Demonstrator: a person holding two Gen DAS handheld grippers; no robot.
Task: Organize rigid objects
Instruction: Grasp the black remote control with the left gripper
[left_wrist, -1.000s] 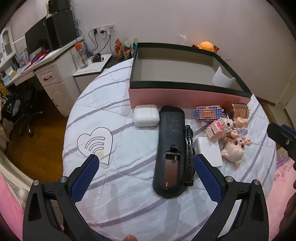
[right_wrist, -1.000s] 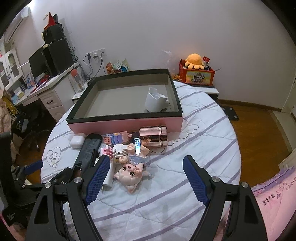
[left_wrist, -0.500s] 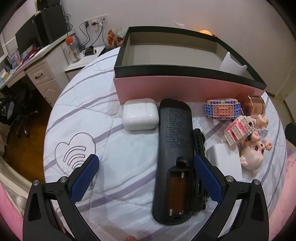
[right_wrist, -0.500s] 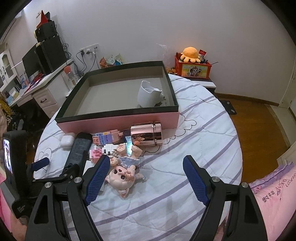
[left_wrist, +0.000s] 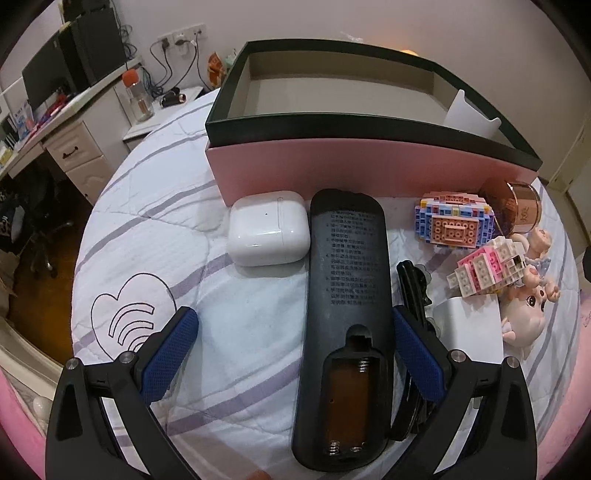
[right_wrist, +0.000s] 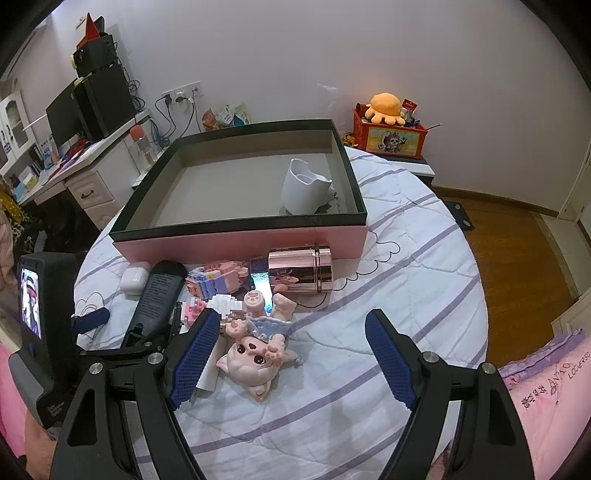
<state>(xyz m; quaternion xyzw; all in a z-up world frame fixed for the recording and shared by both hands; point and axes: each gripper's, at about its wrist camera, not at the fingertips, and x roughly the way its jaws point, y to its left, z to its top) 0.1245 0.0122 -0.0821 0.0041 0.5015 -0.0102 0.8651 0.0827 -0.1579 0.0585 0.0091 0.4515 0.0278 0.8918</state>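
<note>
A black remote (left_wrist: 345, 317) lies face down, its battery bay open, between the fingers of my open left gripper (left_wrist: 295, 354). A white earbud case (left_wrist: 267, 233) sits left of it, against the pink box (left_wrist: 332, 177) with a black rim. A black clip (left_wrist: 413, 288), a white block (left_wrist: 467, 328), brick models (left_wrist: 456, 225), a pig doll (left_wrist: 524, 314) and a rose-gold tin (left_wrist: 517, 208) lie to the right. My right gripper (right_wrist: 291, 358) is open above the pig doll (right_wrist: 255, 358). A white cup (right_wrist: 304, 188) stands inside the box (right_wrist: 240, 240).
The round table has a white quilted cloth with purple stripes (right_wrist: 388, 295). A desk with a monitor (right_wrist: 74, 122) stands at the left. A red toy box with an orange plush (right_wrist: 388, 129) is behind the table. Wooden floor (right_wrist: 517, 240) is at the right.
My left gripper has moved forward and lower, so the remote now lies between its fingers. My right gripper has moved slightly forward toward the pig doll.
</note>
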